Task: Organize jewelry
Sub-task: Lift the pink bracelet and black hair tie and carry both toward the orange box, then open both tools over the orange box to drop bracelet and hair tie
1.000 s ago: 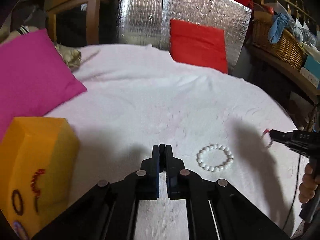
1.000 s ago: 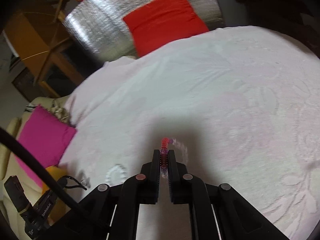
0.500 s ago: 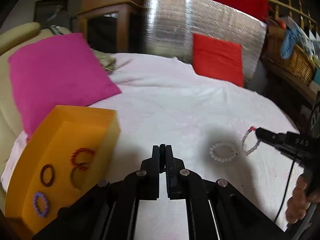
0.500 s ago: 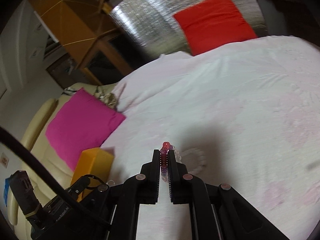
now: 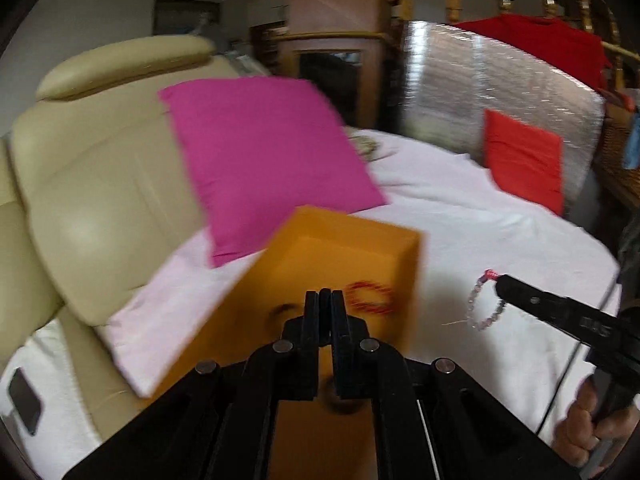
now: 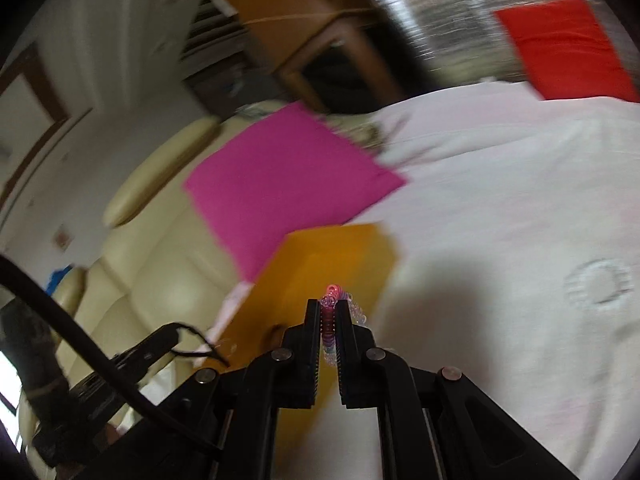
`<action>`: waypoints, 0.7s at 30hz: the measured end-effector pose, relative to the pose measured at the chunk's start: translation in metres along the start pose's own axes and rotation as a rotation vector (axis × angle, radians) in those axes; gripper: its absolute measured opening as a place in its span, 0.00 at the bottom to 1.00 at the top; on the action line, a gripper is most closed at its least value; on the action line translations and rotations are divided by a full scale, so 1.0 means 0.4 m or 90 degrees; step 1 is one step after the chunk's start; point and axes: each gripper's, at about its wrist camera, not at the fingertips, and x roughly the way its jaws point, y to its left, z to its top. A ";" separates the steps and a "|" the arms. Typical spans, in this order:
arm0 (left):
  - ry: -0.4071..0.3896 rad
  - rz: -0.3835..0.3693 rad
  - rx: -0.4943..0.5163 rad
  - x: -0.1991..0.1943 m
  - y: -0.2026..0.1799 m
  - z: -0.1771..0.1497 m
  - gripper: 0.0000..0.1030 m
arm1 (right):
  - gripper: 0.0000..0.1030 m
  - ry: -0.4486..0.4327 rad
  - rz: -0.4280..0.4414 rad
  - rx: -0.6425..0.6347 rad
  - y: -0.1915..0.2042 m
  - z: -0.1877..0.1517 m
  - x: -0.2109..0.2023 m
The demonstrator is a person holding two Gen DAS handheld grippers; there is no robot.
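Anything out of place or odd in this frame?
One white bead bracelet lies loose on the white cover, apart from the orange box. The right claw grips a pink beaded bracelet beside the box. Otherwise nothing stands out.

A pale pink beaded bracelet (image 5: pixel 485 302) hangs in the air right of an orange box (image 5: pixel 344 264); inside the box lies a red bracelet (image 5: pixel 370 297).

The box (image 5: pixel 340 256) in the middle of the frame is orange-yellow, and a red bracelet (image 5: pixel 370 298) lies in it. The bracelet (image 5: pixel 486 300) at the right has pale pink and clear beads. The pillow (image 5: pixel 264 160) is magenta, the cushion (image 5: pixel 524 160) at the upper right is red. The sheet (image 6: pixel 500 208) is white, the armchair (image 5: pixel 92 184) cream. Both grippers (image 5: pixel 325 296) (image 6: pixel 329 308) are black.
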 end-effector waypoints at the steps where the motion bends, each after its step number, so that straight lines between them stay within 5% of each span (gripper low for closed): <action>1: 0.008 0.008 -0.004 0.005 0.021 -0.007 0.05 | 0.08 0.009 0.018 -0.009 0.031 -0.013 0.021; 10: 0.107 0.060 -0.025 0.122 0.143 -0.102 0.05 | 0.08 0.131 0.084 -0.092 0.187 -0.140 0.175; 21: 0.162 0.077 -0.050 0.177 0.152 -0.135 0.08 | 0.11 0.250 0.123 -0.080 0.172 -0.183 0.221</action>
